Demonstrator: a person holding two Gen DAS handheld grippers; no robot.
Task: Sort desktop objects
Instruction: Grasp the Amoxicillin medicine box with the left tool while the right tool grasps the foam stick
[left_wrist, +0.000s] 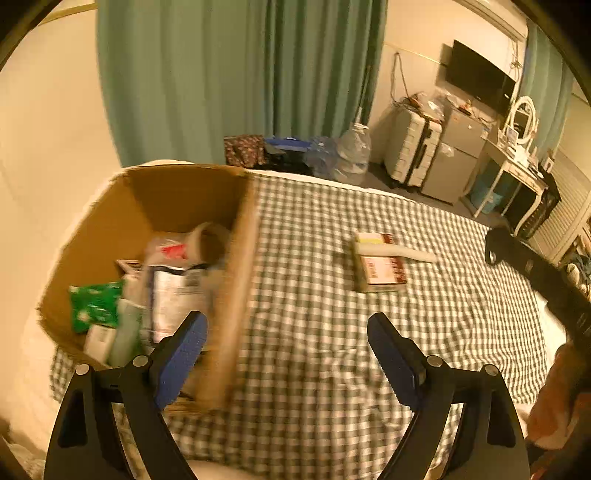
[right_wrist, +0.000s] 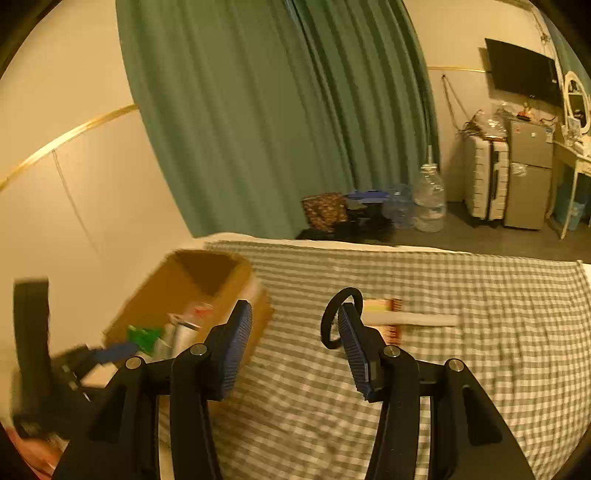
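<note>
Box left, booklet under white tube; both jaws open, empty.

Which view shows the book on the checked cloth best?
Left wrist view: the book lies fully visible, a white tube across it. The right wrist view shows only part of it, behind the right hand-held gripper finger and a black ring.

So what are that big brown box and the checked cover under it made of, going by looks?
The box looks like plain corrugated cardboard: matte brown walls, thick raw edges, no print visible. The checked cover seems to be woven fabric, probably cotton or similar: green-and-white gingham, dull finish, with soft wrinkles across it. Motion blur leaves finer texture unclear.
</note>
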